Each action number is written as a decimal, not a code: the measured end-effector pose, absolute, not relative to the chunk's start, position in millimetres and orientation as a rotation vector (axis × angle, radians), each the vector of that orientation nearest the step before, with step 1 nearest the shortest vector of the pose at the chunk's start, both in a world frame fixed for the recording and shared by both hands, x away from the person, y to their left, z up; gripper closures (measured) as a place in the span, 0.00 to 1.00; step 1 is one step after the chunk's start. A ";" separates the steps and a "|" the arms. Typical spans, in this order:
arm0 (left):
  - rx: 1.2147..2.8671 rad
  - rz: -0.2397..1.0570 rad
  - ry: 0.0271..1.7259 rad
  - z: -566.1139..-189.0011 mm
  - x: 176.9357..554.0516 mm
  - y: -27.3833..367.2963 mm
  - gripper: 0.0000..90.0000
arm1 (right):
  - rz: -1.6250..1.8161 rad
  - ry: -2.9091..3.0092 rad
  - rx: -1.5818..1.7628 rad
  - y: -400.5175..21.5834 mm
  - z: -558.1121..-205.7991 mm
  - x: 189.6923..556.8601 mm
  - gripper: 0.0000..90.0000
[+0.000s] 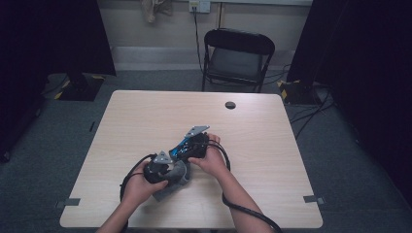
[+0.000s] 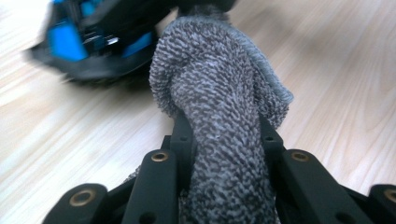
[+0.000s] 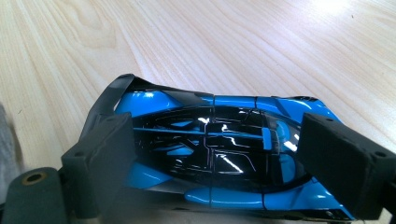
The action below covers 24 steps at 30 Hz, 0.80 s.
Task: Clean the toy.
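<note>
A grey knitted cloth (image 2: pixel 219 88) is bunched up between the black jaws of my left gripper (image 2: pixel 224 135), which is shut on it. In the high view that left gripper (image 1: pixel 163 167) sits near the table's front, with the cloth (image 1: pixel 176 180) hanging under it. My right gripper (image 3: pixel 222 156) is shut on a glossy blue and black toy car (image 3: pixel 187 135), one pad on each side of the car's body. The car (image 1: pixel 181 145) lies slanted just above the table, and its blurred tail (image 2: pixel 88 42) touches the cloth's top end. The right gripper (image 1: pixel 197 141) is just right of the left one.
The wooden table (image 1: pixel 145 116) has a round cable hole (image 1: pixel 230 105) at its far side and tape marks at the front corners (image 1: pixel 72 202). A black folding chair (image 1: pixel 238 53) stands behind it. A thick cable (image 1: pixel 243 208) trails off the front edge.
</note>
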<state>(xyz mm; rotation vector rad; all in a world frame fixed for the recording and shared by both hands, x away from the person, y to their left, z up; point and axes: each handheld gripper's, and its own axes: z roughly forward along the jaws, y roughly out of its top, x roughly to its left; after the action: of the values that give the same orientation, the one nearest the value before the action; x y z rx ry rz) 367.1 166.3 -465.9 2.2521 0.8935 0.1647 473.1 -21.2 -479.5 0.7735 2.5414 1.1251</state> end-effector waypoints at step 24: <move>2.100 0.360 1.204 -472.6 400.5 228.6 0.76 | 1.117 2.552 0.770 -20.4 -478.7 474.2 0.12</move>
<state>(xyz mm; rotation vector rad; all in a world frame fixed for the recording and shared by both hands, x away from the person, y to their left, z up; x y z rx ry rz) 400.5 228.6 -472.6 2.0998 1.2037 0.3604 474.2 -20.4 -478.7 0.7700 2.5518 1.1171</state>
